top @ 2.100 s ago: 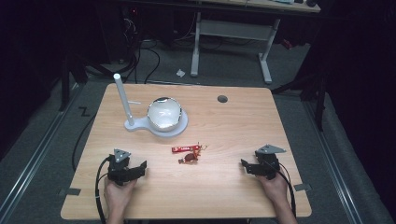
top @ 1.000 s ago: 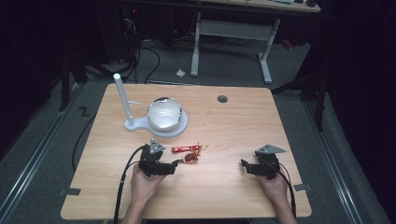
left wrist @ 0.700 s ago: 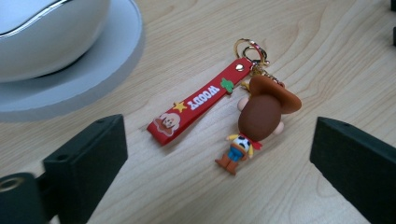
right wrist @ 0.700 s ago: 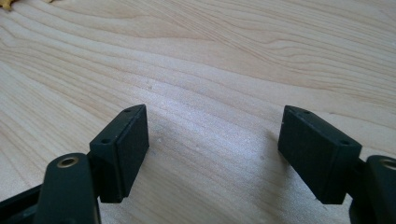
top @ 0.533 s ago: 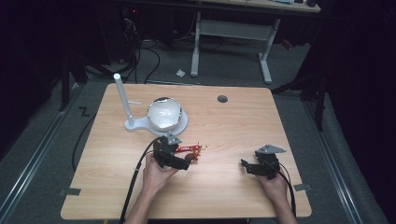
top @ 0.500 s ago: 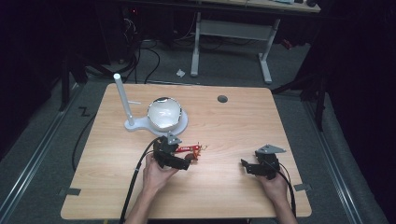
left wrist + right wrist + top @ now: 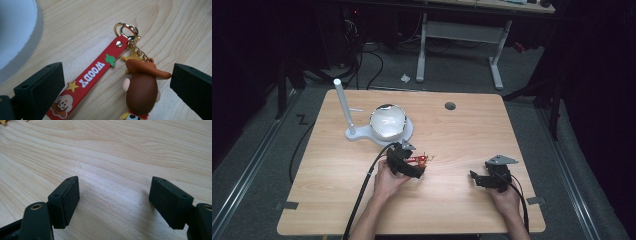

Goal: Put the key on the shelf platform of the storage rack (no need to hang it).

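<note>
Just in front of the white bowl stand, toward the person's edge of the table, lies the keychain: a red strap printed WOODY, a gold ring and a small cowboy figure with a brown hat. The left gripper hangs right over it. In the left gripper view its two black jaws stand wide apart, one on the strap's side and one beyond the figure's hat, and neither pad touches anything. Those jaws have just been opening, and the keychain sits between them, not yet gripped.

The right gripper rests well to the right of the keychain over bare wood, jaws also spread with nothing between them.

My reading is that the step in hand is the approach for a pick-up of the keychain, with the grasp itself not yet made. The next move calls for lowering the left jaws until they bracket strap and figure together, then closing. Strap and figure lie splayed at an angle, so a squeeze may catch only one part; from the high view the keychain is too small to judge how flat it lies.
</note>
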